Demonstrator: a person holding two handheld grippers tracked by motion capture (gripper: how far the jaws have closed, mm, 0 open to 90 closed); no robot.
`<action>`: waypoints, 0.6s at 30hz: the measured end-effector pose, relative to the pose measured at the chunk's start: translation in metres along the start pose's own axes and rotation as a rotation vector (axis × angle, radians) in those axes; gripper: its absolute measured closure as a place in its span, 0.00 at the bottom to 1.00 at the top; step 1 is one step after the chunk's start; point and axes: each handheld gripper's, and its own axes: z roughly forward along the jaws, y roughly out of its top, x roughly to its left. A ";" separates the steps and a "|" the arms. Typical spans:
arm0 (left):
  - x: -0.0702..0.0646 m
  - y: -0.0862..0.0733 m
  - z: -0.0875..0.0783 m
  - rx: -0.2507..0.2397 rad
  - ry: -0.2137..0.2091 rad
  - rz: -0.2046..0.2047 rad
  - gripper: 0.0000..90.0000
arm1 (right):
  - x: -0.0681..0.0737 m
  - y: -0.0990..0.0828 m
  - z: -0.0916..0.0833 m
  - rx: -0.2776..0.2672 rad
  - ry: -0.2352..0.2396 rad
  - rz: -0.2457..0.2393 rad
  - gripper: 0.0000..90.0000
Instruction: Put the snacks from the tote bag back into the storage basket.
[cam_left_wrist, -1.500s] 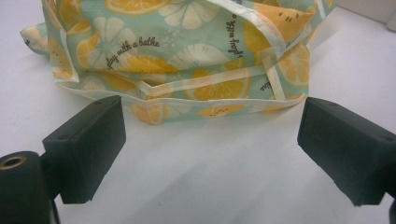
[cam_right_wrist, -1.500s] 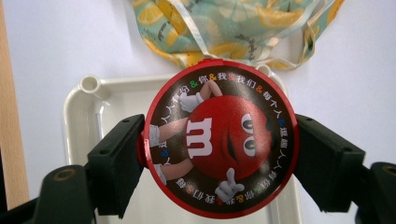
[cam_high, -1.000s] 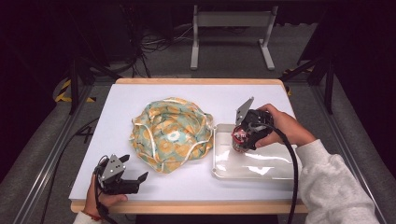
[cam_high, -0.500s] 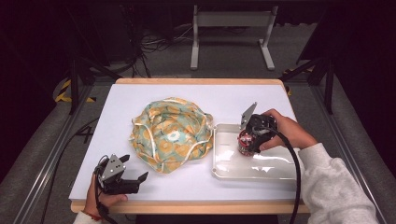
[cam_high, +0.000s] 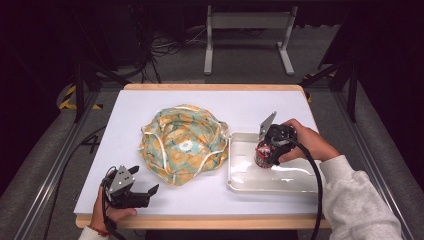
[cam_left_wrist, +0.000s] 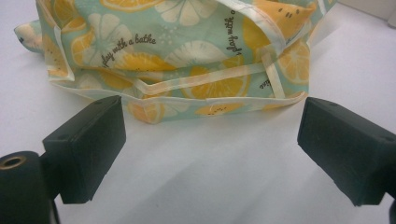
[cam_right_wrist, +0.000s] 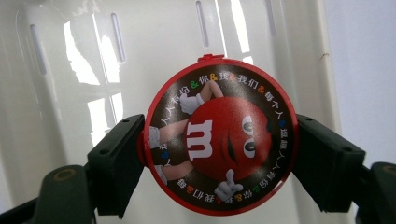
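Observation:
A round red candy tin (cam_right_wrist: 219, 135) with a red cartoon figure on its lid sits between the jaws of my right gripper (cam_right_wrist: 219, 156), which is shut on its sides. In the high view the right gripper (cam_high: 266, 152) holds the tin (cam_high: 262, 154) down inside a white plastic tray (cam_high: 295, 182) at the table's right. A crumpled bag of lemon-print cloth (cam_high: 182, 142) lies in the middle of the white table. My left gripper (cam_high: 142, 187) rests open near the front left edge, its jaws pointing at the bag (cam_left_wrist: 187, 60) with nothing between them.
The white table top (cam_high: 150, 107) has a wooden rim. A black cable (cam_high: 312, 175) trails from the right gripper over the tray's front. Behind the table a metal stand (cam_high: 247, 30) rests on the floor.
My right gripper has sunk with the tin from above the tray's back edge down into the tray. The left gripper has stayed where it was.

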 end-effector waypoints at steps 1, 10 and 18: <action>0.000 0.000 0.000 0.001 -0.002 -0.003 0.10 | 0.000 0.000 0.000 0.000 0.004 -0.001 0.26; 0.000 0.000 0.001 0.009 -0.002 0.004 0.10 | 0.001 -0.001 0.002 -0.005 0.001 0.016 0.26; 0.000 0.001 0.002 0.006 -0.004 0.001 0.10 | 0.001 -0.002 0.001 -0.014 -0.007 0.026 0.26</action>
